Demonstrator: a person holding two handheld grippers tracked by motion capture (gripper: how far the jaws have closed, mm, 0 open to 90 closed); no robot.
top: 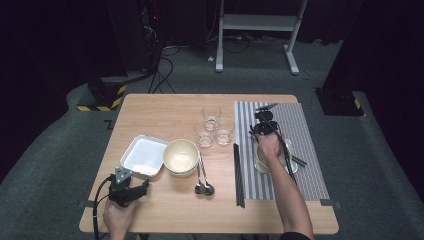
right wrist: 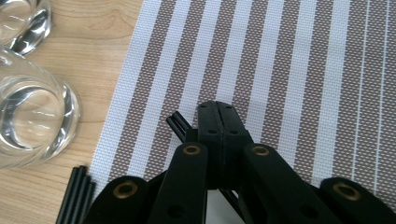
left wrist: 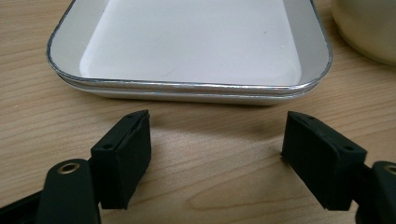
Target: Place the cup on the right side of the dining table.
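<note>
Over the wooden table [top: 150, 107], the striped placemat [top: 305, 135] runs lengthwise away from the person, and black chopsticks [right wrist: 177, 122] lie slanted across it, tips toward the glasses [right wrist: 32, 116]. Right gripper [right wrist: 217, 112] is clenched on those chopsticks, above a bowl [top: 262, 162]; left gripper [left wrist: 217, 140] gapes empty just before the white tray [left wrist: 187, 88]. Grey carpet [top: 50, 165] all around, dark room.
</note>
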